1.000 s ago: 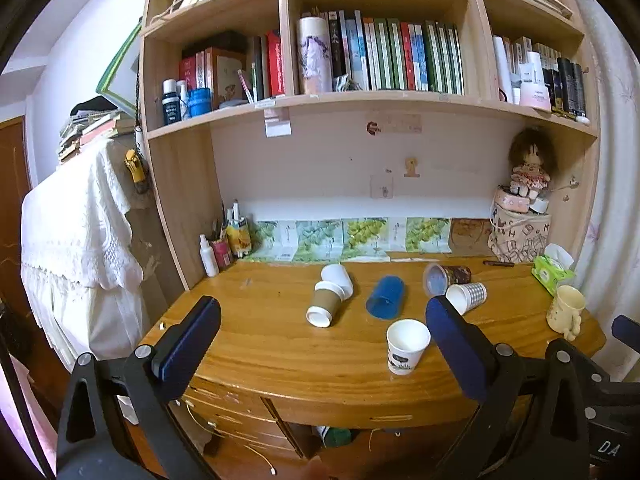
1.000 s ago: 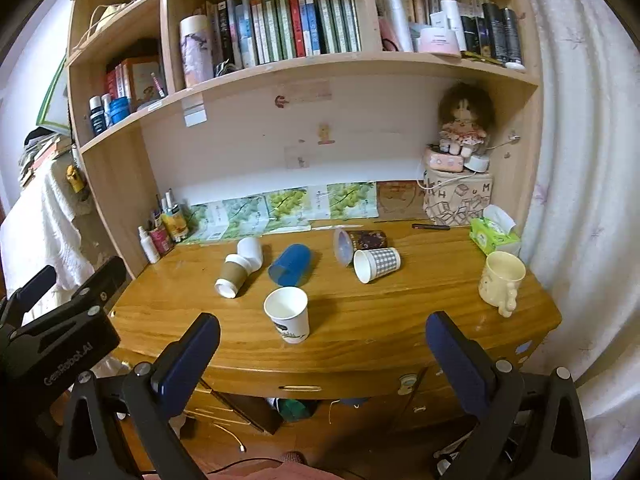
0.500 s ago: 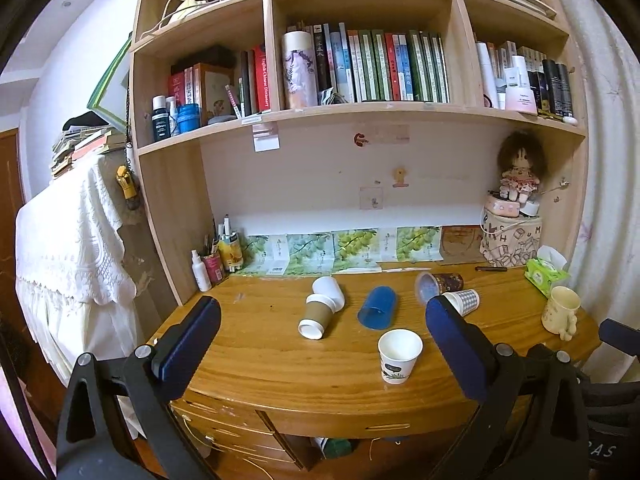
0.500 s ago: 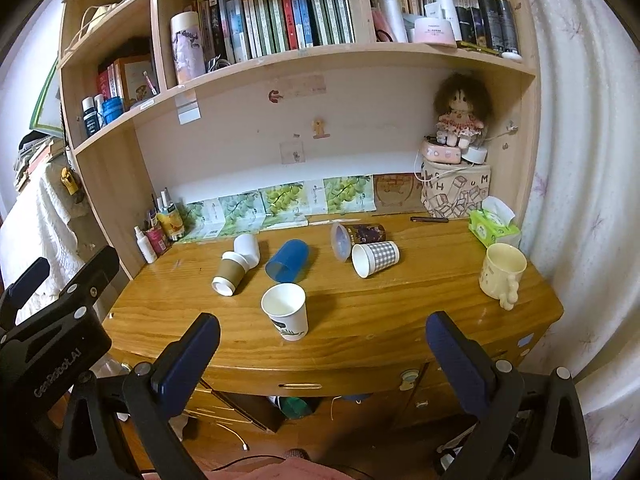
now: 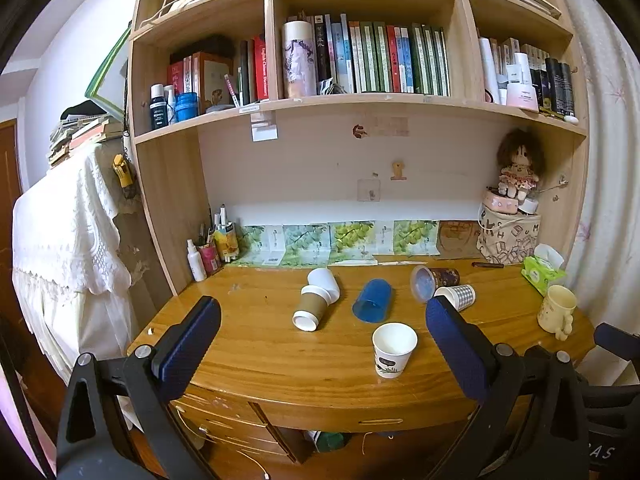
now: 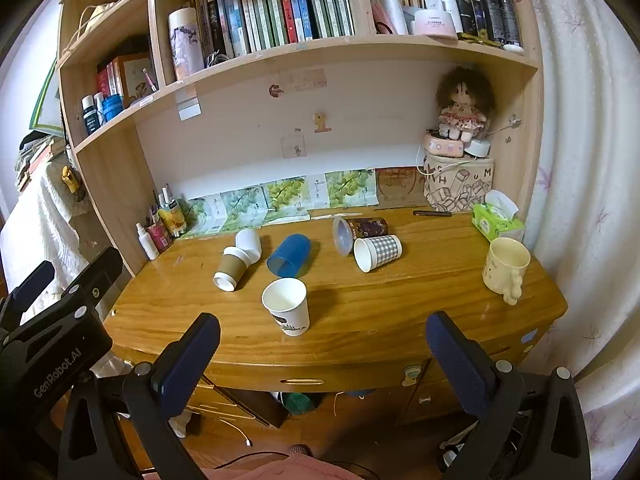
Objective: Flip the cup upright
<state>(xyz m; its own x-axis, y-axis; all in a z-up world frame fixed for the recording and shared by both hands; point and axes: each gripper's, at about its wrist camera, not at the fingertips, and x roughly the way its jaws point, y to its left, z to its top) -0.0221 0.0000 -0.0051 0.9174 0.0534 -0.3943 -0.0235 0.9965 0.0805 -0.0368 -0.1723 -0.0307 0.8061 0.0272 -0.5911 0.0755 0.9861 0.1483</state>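
Left gripper [image 5: 320, 332] stood with jaws apart, empty, short of the desk's [image 5: 248, 356] front edge; the blue cup [image 5: 373, 301] lay mid-desk. Right gripper [image 6: 320, 356] likewise apart; blue cup [image 6: 289, 255] should be gripped across its wall.

We are looking at a home study; a wooden desk [image 5: 256, 344] sitting under bookshelves [image 5: 360, 98]; a doll [image 6: 462, 108] perching nearby.

Book [image 5: 262, 68] spine txt too small; drawers [image 6: 224, 400] cut off.
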